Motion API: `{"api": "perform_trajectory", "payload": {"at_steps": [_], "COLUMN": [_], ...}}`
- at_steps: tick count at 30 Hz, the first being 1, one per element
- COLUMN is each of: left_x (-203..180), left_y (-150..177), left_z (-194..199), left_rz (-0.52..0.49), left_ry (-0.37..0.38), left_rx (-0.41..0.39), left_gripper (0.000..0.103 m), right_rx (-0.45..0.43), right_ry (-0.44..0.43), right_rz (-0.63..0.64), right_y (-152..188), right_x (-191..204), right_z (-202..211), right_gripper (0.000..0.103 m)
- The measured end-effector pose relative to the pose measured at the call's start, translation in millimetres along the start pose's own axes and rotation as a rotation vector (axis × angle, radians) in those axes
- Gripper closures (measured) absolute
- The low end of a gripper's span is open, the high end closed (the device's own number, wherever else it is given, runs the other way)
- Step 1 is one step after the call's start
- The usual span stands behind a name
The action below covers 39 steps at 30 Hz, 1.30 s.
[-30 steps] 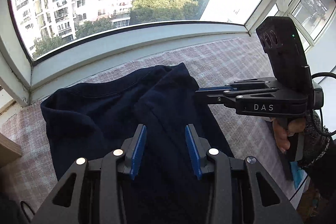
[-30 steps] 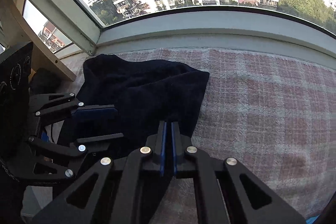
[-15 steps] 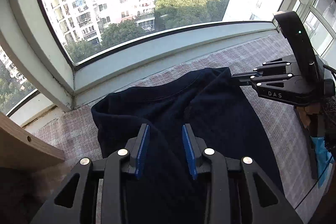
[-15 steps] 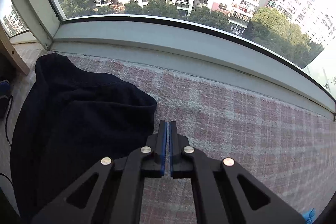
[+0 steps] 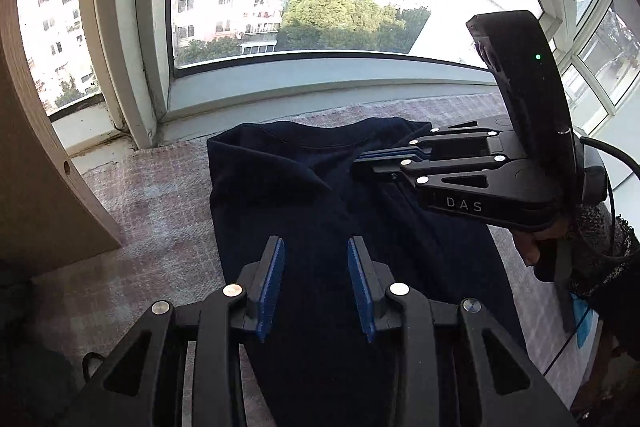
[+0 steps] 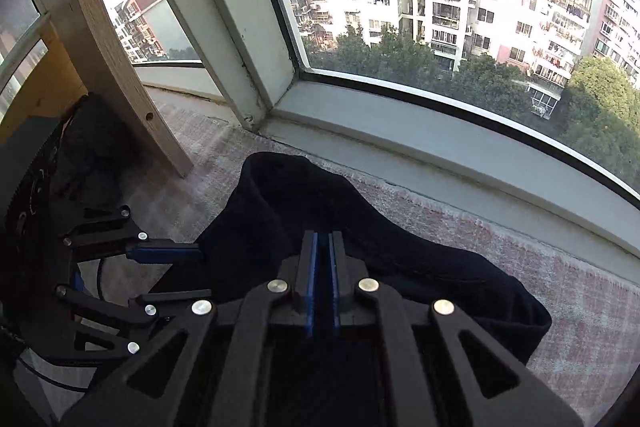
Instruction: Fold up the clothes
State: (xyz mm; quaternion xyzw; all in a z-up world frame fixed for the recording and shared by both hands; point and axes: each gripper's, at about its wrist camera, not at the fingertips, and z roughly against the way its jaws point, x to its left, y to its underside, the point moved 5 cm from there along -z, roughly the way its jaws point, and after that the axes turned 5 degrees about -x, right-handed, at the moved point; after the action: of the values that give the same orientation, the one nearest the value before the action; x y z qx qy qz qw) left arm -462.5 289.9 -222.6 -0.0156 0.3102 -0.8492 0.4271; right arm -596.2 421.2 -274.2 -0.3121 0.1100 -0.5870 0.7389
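Right tongs (image 6: 322, 259) clenched on shirt (image 5: 320, 195) near collar; left tongs (image 5: 316, 283) released above body, shirt stretching ahead.

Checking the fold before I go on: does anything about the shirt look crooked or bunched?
Yes. The shirt is not flat: a diagonal fold runs under the collar, and its right side is bunched where the right tongs are shut. The left tongs are open above it. No damage shows.
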Motion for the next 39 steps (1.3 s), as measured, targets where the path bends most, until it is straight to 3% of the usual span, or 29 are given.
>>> {"api": "perform_trajectory", "payload": {"at_steps": [2, 4, 7, 8, 10, 14, 17, 19, 21, 23, 26, 28, 32, 35, 37, 38, 39], "left_x": [5.6, 8.6, 20.9, 22.6, 23.4, 19.0, 17.4, 11.6, 2.4, -7.2, -7.9, -7.9, -8.5, -13.3, -16.5, -18.1, -19.7], "left_y": [10.5, 17.9, 18.7, 17.7, 15.3, 18.3, 25.2, 30.4, 35.3, 40.3, 52.0, 56.3, 65.4, 74.3, 80.2, 83.2, 86.1], "left_z": [-11.9, -11.0, -8.4, -6.4, -2.8, -9.9, -7.3, -2.1, -6.6, -12.2, -29.2, -28.9, -28.4, -28.7, -28.9, -29.0, -29.1], "left_rz": [-0.062, -0.109, -0.024, -0.007, 0.009, -0.031, -0.006, 0.000, -0.014, -0.029, -0.056, -0.068, -0.060, -0.063, -0.064, -0.065, -0.066], "left_ry": [-0.099, -0.147, -0.116, -0.100, -0.076, -0.090, -0.060, -0.028, -0.005, 0.018, -0.020, -0.028, -0.018, 0.006, 0.022, 0.030, 0.039], "left_rx": [0.027, 0.014, 0.011, -0.001, -0.026, -0.018, -0.028, -0.051, -0.041, -0.027, 0.015, -0.006, -0.001, 0.011, 0.019, 0.023, 0.027], "left_gripper": [0.075, 0.071, 0.071, 0.071, 0.071, 0.071, 0.070, 0.071, 0.070, 0.070, 0.070, 0.070, 0.070, 0.070, 0.068, 0.068, 0.067], "right_rx": [0.014, 0.017, 0.065, 0.085, 0.064, -0.001, -0.045, 0.020, 0.068, 0.097, 0.036, 0.027, -0.026, 0.066, 0.128, 0.081, 0.091], "right_ry": [-0.042, -0.032, -0.074, -0.088, -0.045, 0.028, -0.080, -0.139, -0.035, -0.008, -0.062, -0.084, -0.087, -0.150, -0.091, -0.085, -0.058], "right_rz": [0.012, 0.051, 0.012, -0.007, 0.002, 0.088, 0.112, 0.132, 0.201, 0.204, 0.137, 0.097, 0.119, 0.134, 0.152, 0.155, 0.150], "right_y": [-7.9, -15.9, -22.7, -24.1, -30.0, -28.8, -24.3, -18.1, -10.1, -9.4, -21.7, -22.9, -8.6, 16.3, 34.1, 33.0, 33.9], "right_x": [7.7, 13.1, 11.0, 8.2, 1.4, 15.6, 41.0, 56.9, 62.4, 60.2, 52.8, 48.6, 46.0, 48.6, 45.6, 45.2, 42.0], "right_z": [-9.7, -23.4, -50.4, -59.1, -58.2, -27.1, -3.5, -13.5, -30.5, -50.5, -59.9, -54.2, -9.0, -5.2, -21.0, -20.5, -22.8], "right_gripper": [0.098, 0.098, 0.098, 0.103, 0.103, 0.102, 0.101, 0.101, 0.101, 0.102, 0.103, 0.102, 0.098, 0.098, 0.098, 0.100, 0.100]}}
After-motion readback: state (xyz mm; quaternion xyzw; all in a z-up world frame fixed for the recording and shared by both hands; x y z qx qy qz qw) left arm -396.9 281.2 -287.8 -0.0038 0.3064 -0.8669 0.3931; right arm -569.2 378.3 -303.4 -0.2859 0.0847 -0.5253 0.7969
